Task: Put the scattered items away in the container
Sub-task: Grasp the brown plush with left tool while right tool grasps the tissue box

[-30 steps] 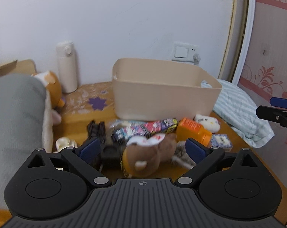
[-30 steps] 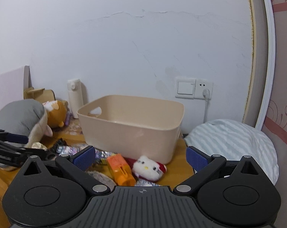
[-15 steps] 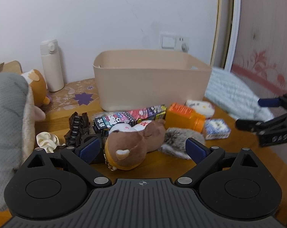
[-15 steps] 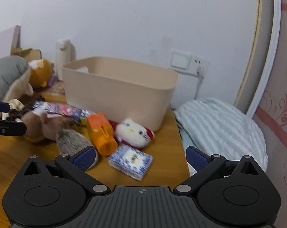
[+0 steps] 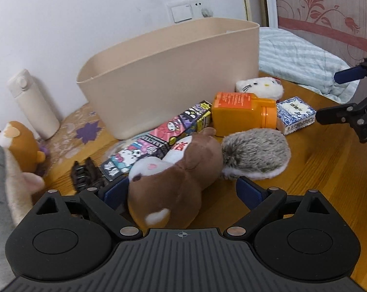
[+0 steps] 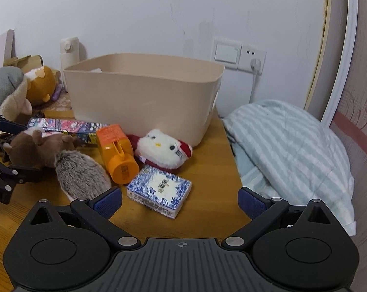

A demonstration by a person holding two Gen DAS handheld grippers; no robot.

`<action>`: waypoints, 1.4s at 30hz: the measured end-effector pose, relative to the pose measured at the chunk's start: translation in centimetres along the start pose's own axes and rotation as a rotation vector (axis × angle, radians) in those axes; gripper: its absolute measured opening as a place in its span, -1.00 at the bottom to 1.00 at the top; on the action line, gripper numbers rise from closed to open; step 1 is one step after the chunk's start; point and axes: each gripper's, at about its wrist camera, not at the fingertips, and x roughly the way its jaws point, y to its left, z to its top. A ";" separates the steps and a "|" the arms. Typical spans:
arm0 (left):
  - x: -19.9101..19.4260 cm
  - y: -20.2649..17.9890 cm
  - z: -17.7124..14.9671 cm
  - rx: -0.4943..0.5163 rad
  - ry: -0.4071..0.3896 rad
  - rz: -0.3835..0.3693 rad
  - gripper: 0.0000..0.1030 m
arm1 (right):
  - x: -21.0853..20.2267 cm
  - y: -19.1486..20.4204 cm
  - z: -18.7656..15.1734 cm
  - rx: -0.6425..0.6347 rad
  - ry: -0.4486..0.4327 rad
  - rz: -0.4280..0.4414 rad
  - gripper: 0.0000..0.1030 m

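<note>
Since before, left claw (image 5: 181,192) came down around the brown plush (image 5: 176,182), open; right claw (image 6: 179,200) is open too. Close on its middle, then lift.

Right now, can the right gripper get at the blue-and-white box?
Probably yes. The right gripper is open, and the blue-and-white box lies flat just ahead between its fingers. Nothing lies on top; the orange bottle sits close beside it.
</note>
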 end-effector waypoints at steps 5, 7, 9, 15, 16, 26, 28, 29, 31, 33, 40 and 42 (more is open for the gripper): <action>1.5 0.0 0.2 0.027 0.019 0.025 0.63 | 1.2 -0.3 -0.2 0.008 0.028 -0.001 0.99; 1.8 0.0 0.4 0.028 0.016 0.026 0.63 | 1.6 -0.3 -0.2 0.010 0.035 -0.004 0.99; 2.0 0.1 0.5 0.022 0.008 0.028 0.63 | 2.0 -0.4 -0.2 0.013 0.040 -0.002 0.99; 2.8 -0.2 1.0 0.023 -0.009 0.032 0.63 | 3.3 -0.3 0.1 0.026 0.048 0.012 0.99; 2.9 -0.2 1.0 0.019 -0.013 0.030 0.63 | 3.5 -0.2 0.1 0.029 0.048 0.017 0.99; 2.2 0.4 0.2 -0.070 -0.065 -0.004 0.25 | 5.2 0.3 0.7 0.092 0.081 0.050 0.99; 2.0 0.5 0.0 -0.091 -0.069 -0.012 0.25 | 5.8 0.6 0.8 0.100 0.100 0.040 0.99; 1.8 0.5 -0.1 -0.096 -0.071 -0.012 0.25 | 6.1 0.8 0.7 0.099 0.111 0.028 0.99; 1.6 0.4 -0.3 -0.094 -0.074 -0.010 0.25 | 6.5 1.2 0.6 0.091 0.128 0.007 0.99; 1.5 0.2 -0.4 -0.082 -0.074 -0.012 0.25 | 6.4 1.2 0.4 0.099 0.113 -0.002 0.87; 2.3 0.0 0.5 -0.071 -0.074 -0.011 0.57 | 6.2 0.2 0.5 0.159 0.095 -0.006 0.75; 2.8 0.0 0.8 -0.065 -0.071 -0.019 0.58 | 6.3 0.5 0.5 0.149 0.095 -0.015 0.75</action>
